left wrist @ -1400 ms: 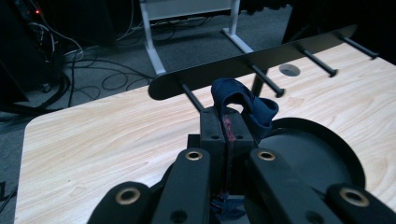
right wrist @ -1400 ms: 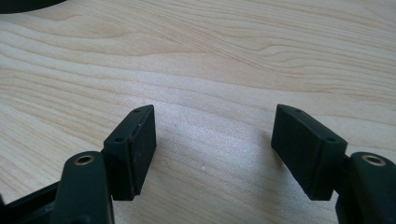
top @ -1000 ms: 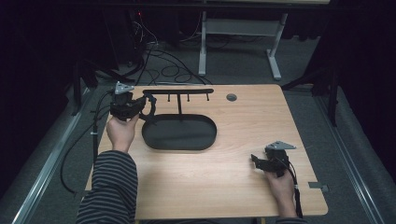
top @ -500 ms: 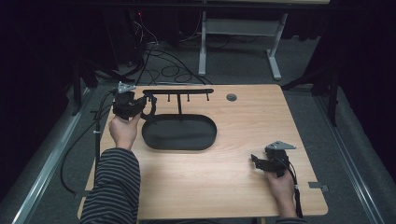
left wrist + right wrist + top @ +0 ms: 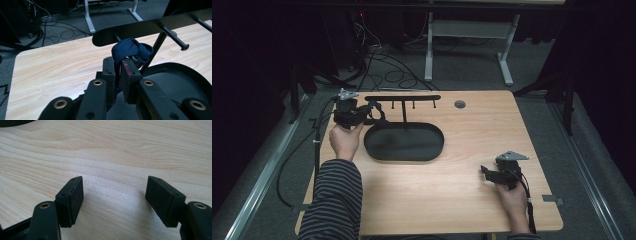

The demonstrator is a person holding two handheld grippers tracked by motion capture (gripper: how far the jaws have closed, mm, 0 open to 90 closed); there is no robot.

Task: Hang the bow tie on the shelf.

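While pinched in the nearly closed left tongs (image 5: 119, 72), dark blue cloth loop (image 5: 131, 50) hangs bunched at end peg of black rack (image 5: 150, 26) on desk (image 5: 472, 200). Probably soft, light, limp, stretchy; best gripped mid-band. Right tongs (image 5: 113, 200) gape empty, low over bare desk.

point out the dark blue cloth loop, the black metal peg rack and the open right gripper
dark blue cloth loop (image 5: 131, 51), left gripper view, bunched middle
black metal peg rack (image 5: 150, 26), left gripper view, flat crossbar
open right gripper (image 5: 113, 200), right gripper view, midway between jaws
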